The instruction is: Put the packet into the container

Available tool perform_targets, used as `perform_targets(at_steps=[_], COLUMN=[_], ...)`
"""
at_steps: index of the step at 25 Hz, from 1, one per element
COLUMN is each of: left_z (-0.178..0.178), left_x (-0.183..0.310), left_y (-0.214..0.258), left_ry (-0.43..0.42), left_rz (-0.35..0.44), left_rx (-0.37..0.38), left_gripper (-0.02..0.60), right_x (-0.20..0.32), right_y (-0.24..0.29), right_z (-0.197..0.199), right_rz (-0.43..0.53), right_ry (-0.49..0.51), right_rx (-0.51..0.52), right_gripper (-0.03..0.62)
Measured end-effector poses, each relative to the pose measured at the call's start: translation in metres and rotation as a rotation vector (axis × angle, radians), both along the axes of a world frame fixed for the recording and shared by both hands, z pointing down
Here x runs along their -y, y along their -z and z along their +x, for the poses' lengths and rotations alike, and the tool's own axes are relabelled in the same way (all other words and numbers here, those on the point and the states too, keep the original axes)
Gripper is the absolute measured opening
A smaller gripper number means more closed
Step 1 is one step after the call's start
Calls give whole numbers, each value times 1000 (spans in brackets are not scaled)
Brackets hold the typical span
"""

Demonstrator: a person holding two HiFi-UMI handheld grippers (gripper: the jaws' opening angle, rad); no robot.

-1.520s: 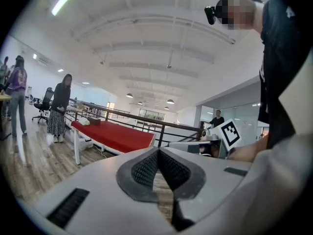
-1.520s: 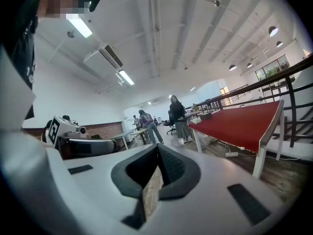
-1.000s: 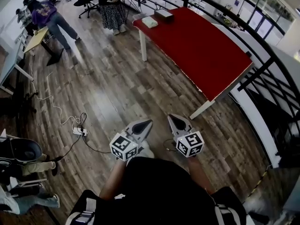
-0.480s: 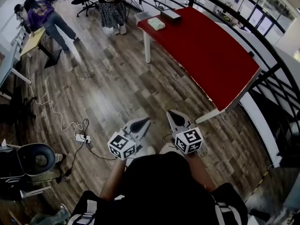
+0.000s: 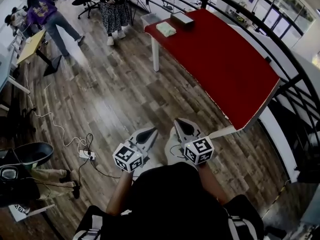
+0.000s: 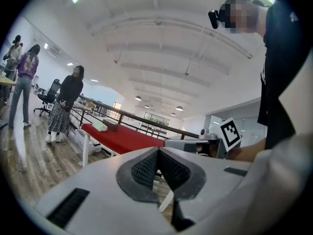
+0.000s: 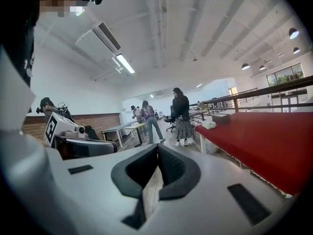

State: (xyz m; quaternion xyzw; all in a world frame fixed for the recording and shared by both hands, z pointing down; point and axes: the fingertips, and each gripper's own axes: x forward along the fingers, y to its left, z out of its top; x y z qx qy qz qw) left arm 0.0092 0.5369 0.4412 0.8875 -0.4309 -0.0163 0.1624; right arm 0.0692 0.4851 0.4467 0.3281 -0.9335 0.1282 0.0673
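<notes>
Head view first: where does the packet (image 5: 166,29) lie?
– At the top of the frame, on the far end of the red table (image 5: 225,69). A dark box (image 5: 181,18) sits just beside it and a pale bin (image 5: 149,19) stands at the table's end. Which one is the container I can't tell.
And from the jaws?
– Straight up-frame and well apart from both. The left gripper (image 5: 152,130) and the right gripper (image 5: 177,120) sit low in the middle, both clenched on nothing.
Which is nearer?
– The right, slightly, being on the table's side.
The packet's long axis?
– It seems to slant from upper left to lower right, along the table's length. It is too small to say which end leads.
</notes>
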Motion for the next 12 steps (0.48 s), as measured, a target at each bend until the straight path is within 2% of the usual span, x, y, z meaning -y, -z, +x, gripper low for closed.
perform_targets(at_steps=[3,7,12], left_z=[-6,-16,-15], left_x=[35,92,158], left_y=[0,14,25], left_ry=[14,61,57], left_rz=[-3,40,42], left_rx=[0,-32,-32], left_gripper=[5,5,4], right_x=[36,93,162], right_y=[-2,1,10], right_z=[-7,-9,-5], right_rz=[-8,-8,-1], right_ry=[13,17,-14], right_rx=[-2,8,20], right_gripper=[18,18,18])
